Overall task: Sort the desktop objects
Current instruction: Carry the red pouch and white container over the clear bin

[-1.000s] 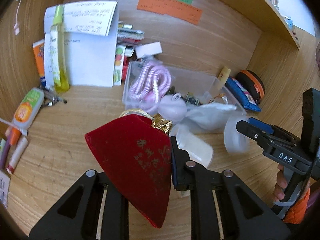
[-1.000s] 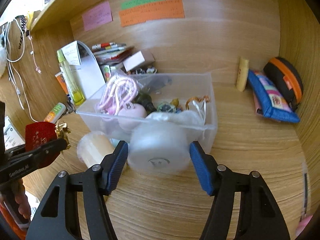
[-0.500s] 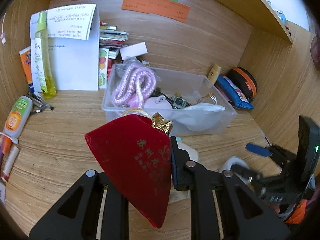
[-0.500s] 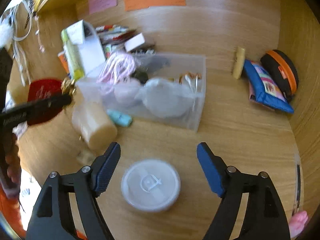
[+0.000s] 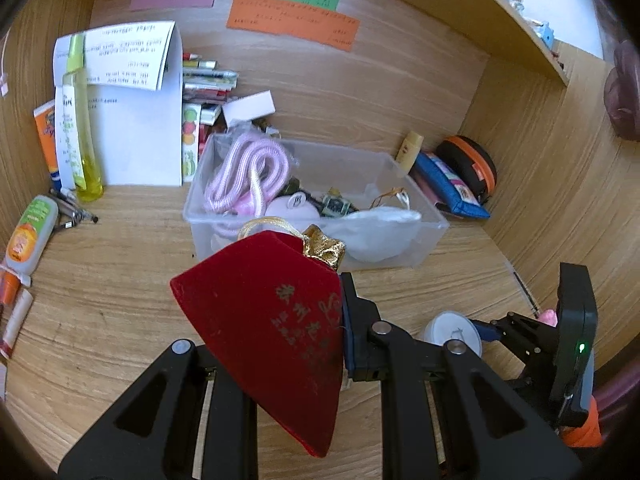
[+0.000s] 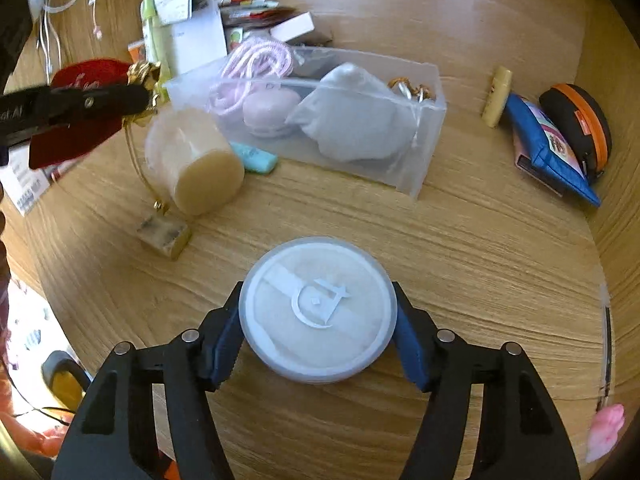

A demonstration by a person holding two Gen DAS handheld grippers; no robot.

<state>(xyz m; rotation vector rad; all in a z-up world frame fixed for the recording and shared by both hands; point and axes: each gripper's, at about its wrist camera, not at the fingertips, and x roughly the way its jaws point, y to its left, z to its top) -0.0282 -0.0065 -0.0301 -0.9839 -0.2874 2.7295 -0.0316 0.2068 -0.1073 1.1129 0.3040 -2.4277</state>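
Between the left gripper's black arms, left wrist view: a red velvet pouch with gold lettering and a gold tie (image 5: 276, 320) is held up off the wooden surface (image 5: 100, 292).
Left gripper (image 5: 280, 360): jaws clamped on the pouch, which hides most of the gap between them.
Beyond the pouch: a clear plastic bin (image 5: 424, 236) stands on the surface, holding a coiled pink cord (image 5: 248, 172), a white cloth bundle (image 5: 380, 224) and small odds and ends.
Left edge: a tall yellow bottle (image 5: 80, 120) stands upright against folded white paper (image 5: 136, 120).
Right of the bin: a blue zip pouch (image 5: 448, 188) and a black case with an orange band (image 5: 468, 160) lie by the side wall.
Lower right: the right gripper is at a round white container, seen only in part.

Right wrist view, bottom centre: a round white plastic container with a raised emblem on its lid (image 6: 318, 308) sits on the surface.
Right gripper (image 6: 318, 340): blue-padded jaws closed against both sides of the container.
Left of the bin: a cream cylindrical candle (image 6: 196, 160) lies on its side, with a small stone block (image 6: 164, 236) near it and a turquoise piece (image 6: 256, 160) between candle and bin.
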